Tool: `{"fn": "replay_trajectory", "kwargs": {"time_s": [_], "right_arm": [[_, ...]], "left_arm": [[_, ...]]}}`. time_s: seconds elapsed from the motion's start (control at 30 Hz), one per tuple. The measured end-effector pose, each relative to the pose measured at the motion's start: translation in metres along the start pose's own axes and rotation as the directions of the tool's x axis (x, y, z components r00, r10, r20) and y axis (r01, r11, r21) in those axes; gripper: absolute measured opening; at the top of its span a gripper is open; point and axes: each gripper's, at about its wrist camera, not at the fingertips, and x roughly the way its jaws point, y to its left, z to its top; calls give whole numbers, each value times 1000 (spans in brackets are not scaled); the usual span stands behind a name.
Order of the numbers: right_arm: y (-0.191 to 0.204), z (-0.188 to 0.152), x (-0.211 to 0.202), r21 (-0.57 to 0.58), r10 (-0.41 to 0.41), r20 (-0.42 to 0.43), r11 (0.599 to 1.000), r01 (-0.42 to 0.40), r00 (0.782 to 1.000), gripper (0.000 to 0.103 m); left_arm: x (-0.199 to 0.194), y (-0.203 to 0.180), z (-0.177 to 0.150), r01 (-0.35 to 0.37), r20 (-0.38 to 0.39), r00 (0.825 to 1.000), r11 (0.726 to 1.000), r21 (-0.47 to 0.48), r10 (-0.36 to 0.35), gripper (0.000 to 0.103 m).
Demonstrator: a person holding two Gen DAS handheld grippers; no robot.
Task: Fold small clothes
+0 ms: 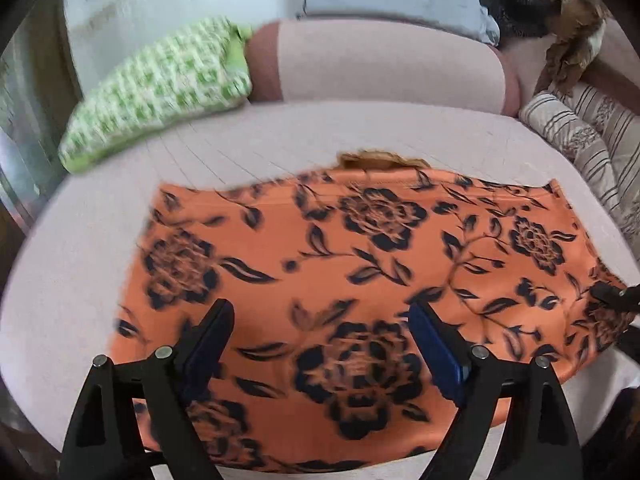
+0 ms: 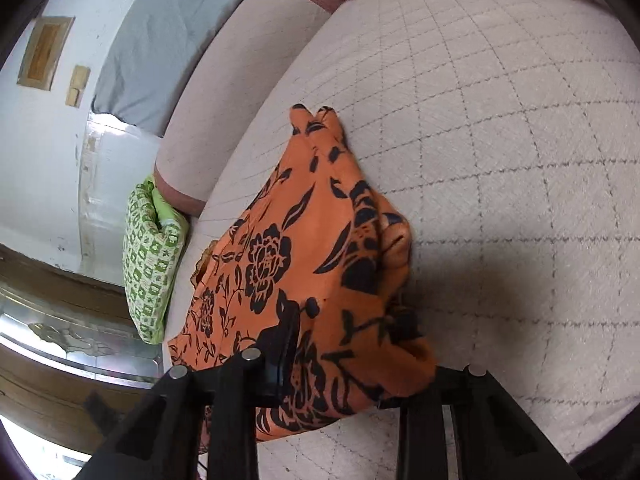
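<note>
1 soft orange floral garment (image 1: 360, 264) on quilted bedding (image 2: 500, 120), left gripper (image 1: 320, 344) jaws released, right gripper (image 2: 340, 360) jaws grasping garment

No readable text, label, brand, number or sign is showing in either view. The green-and-white pillow (image 2: 154, 256) is carrying a block pattern that could be letters, but it is too small and blurred to read.
</note>
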Motion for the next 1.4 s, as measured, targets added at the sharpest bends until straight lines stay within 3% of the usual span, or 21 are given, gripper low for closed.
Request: {"fn": "replay_trajectory", "kwargs": {"time_s": [0.07,0.13,0.17,0.27,0.37,0.4,0.53,0.6,0.67,0.73,0.8,0.83,0.9,1.0,1.07,1.1,1.13,1.17,1.23,1.3,1.4], "right_arm": [[-4,0,4,8,-39,11,999,39,999,31],[1,1,10,-27,-54,6,998,54,999,31],[11,2,10,-74,-76,3,994,76,997,23],[72,2,-5,-259,-91,50,961,101,995,13],[150,-13,-20,-443,-63,118,890,109,991,13],[180,-24,-21,-500,-38,120,861,94,992,13],[276,-89,-5,-686,25,99,726,50,995,12],[309,-131,21,-755,24,63,655,32,998,12],[324,-171,60,-787,-7,-18,617,-10,1000,12],[322,-205,118,-809,-116,-105,588,-17,988,12],[304,-229,174,-797,-243,-199,604,-12,949,13],[293,-239,195,-793,-281,-227,609,-10,933,13],[298,-244,188,-796,-260,-191,605,5,947,14],[310,-240,178,-802,-257,-205,597,-12,944,17],[316,-243,178,-808,-261,-227,588,-32,938,29],[315,-245,180,-804,-252,-256,592,-61,933,35],[314,-249,184,-790,-225,-309,602,-117,924,65],[311,-254,184,-778,-200,-340,609,-155,919,78],[306,-253,177,-764,-135,-350,614,-199,927,79],[295,-240,162,-715,-58,-352,660,-229,934,79],[275,-209,125,-656,35,-280,722,-218,959,79]], "left_arm": [[32,2,-14,51,-141,989,999,-8,-52,89],[36,0,-19,52,-105,993,998,39,-47,90],[33,2,-16,64,-118,991,998,21,-61,89],[20,27,-9,149,-110,981,981,-120,-162,80],[-13,67,-14,184,10,982,950,-252,-187,80],[-32,89,-20,186,76,982,937,-294,-171,80],[-72,156,-54,110,180,983,889,-444,-32,80],[-78,190,-74,69,192,981,852,-520,37,80],[-72,211,-94,48,179,982,817,-574,67,80],[-55,229,-114,25,118,991,775,-631,64,80],[-49,239,-121,87,120,993,713,-696,-5,80],[-51,241,-122,114,147,989,711,-693,-15,80],[-56,239,-122,115,169,986,727,-677,2,80],[-53,239,-122,123,172,985,728,-674,-7,80],[-52,240,-121,137,182,983,730,-669,-17,80],[-53,240,-121,136,185,983,735,-664,-14,80],[-53,240,-122,137,188,982,736,-663,-14,80],[-57,244,-124,152,202,979,723,-674,-17,80],[-57,251,-130,154,201,979,701,-697,-15,80],[-60,254,-133,174,217,976,689,-704,-25,80],[-66,240,-123,190,223,973,736,-650,-54,80]]}}
